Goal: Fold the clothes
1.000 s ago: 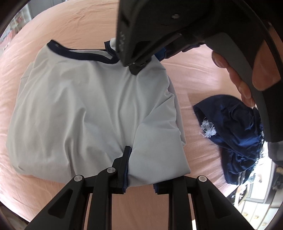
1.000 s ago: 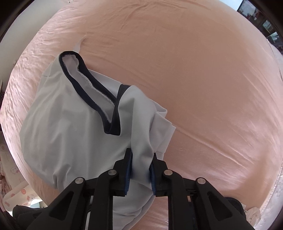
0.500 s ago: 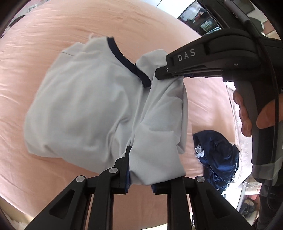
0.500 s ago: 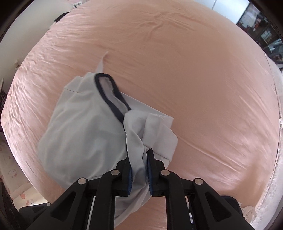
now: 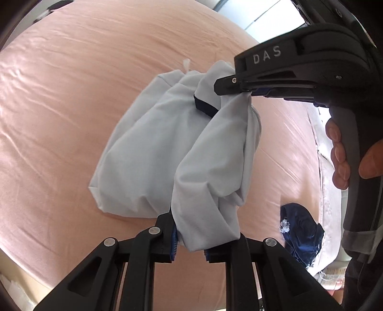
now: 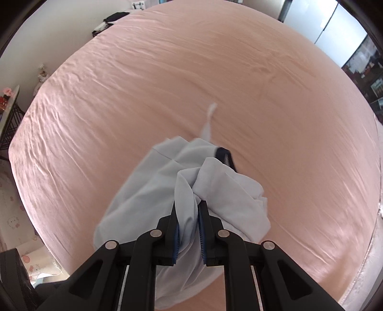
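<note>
A pale grey shirt (image 5: 153,153) with a navy collar (image 5: 203,107) hangs bunched between both grippers above the pink bed (image 5: 59,95). My left gripper (image 5: 190,239) is shut on one bunched edge of it at the bottom of the left wrist view. My right gripper (image 5: 241,89), held by a hand (image 5: 340,155), pinches the fabric near the collar at the upper right. In the right wrist view the right gripper (image 6: 189,229) is shut on a gathered fold of the shirt (image 6: 148,191), whose far part trails down toward the bed (image 6: 167,83).
A crumpled navy garment (image 5: 301,236) lies on the bed near its right edge. Beyond the bed are a dark shelf (image 6: 368,71), a pale cabinet (image 6: 311,21) and a small rack (image 6: 9,114) at the left. The sheet is wide and wrinkled.
The shirt lay flat on the bed; both grippers have risen with it, and it now hangs bunched and narrower. The left view has rolled, so the right gripper sits upper right.
</note>
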Motion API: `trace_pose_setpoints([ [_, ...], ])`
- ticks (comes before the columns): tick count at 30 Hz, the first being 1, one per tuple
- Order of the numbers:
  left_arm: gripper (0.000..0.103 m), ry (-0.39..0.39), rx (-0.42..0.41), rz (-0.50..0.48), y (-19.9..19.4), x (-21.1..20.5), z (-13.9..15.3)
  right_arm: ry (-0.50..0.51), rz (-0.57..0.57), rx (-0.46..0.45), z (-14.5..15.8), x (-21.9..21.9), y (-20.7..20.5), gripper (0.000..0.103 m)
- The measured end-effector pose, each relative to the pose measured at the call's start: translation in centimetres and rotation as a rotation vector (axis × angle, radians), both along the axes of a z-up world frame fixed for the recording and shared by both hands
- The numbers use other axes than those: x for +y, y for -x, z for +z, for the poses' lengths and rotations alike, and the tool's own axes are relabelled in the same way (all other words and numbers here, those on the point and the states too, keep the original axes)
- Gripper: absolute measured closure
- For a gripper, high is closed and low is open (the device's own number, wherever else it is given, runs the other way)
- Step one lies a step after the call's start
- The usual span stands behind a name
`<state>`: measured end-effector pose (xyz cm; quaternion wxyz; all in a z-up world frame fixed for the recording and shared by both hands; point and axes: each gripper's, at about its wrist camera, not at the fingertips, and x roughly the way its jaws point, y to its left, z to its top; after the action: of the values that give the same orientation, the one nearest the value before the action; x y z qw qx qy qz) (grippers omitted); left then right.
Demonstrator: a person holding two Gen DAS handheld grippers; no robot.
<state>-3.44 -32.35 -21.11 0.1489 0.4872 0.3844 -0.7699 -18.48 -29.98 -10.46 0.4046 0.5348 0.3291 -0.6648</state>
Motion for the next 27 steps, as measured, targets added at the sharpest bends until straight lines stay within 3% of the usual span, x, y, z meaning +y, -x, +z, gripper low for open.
trace_pose_setpoints([
  [3, 0.089, 0.01, -0.028, 0.027, -0.7, -1.1, 0.1, 0.015, 0.004, -0.015, 0.6, -1.4, -0.3, 0.092],
  [7, 0.089, -0.001, -0.039, 0.071, -1.5, -2.6, 0.3, 0.036, 0.007, -0.038, -1.4, -4.8, -1.8, 0.092],
  [12, 0.086, -0.014, -0.05, 0.119, -1.9, -3.3, -0.3, 0.057, 0.004, -0.051, -3.5, -6.0, -1.4, 0.087],
  [14, 0.081, -0.051, -0.064, 0.141, -2.0, -3.7, -0.9, 0.073, -0.008, -0.062, -3.6, -6.1, -0.8, 0.071],
  [15, 0.078, -0.043, -0.079, 0.153, -2.0, -3.9, -1.0, 0.094, -0.007, -0.069, -3.3, -6.3, -0.6, 0.055],
  [16, 0.07, -0.02, -0.097, 0.158, -1.9, -4.0, -0.8, 0.126, -0.005, -0.064, -2.9, -6.7, -0.3, 0.036],
  [17, 0.055, 0.024, -0.118, 0.158, -1.8, -4.0, -0.5, 0.165, -0.001, -0.051, -2.4, -7.0, 0.0, 0.03],
  [19, 0.031, 0.11, -0.15, 0.162, -1.6, -3.8, 0.2, 0.21, -0.003, -0.037, -1.5, -6.9, 0.3, 0.026],
  [20, 0.028, 0.127, -0.147, 0.166, -1.7, -3.7, 0.4, 0.227, -0.005, -0.032, -1.0, -6.8, 0.4, 0.026],
  [22, 0.028, 0.158, -0.14, 0.175, -1.8, -3.6, 0.9, 0.262, -0.009, -0.021, -0.1, -6.5, 0.7, 0.026],
  [27, 0.028, 0.145, -0.13, 0.205, -3.1, -4.0, 1.4, 0.274, -0.053, 0.007, 1.2, -3.3, 1.8, 0.026],
])
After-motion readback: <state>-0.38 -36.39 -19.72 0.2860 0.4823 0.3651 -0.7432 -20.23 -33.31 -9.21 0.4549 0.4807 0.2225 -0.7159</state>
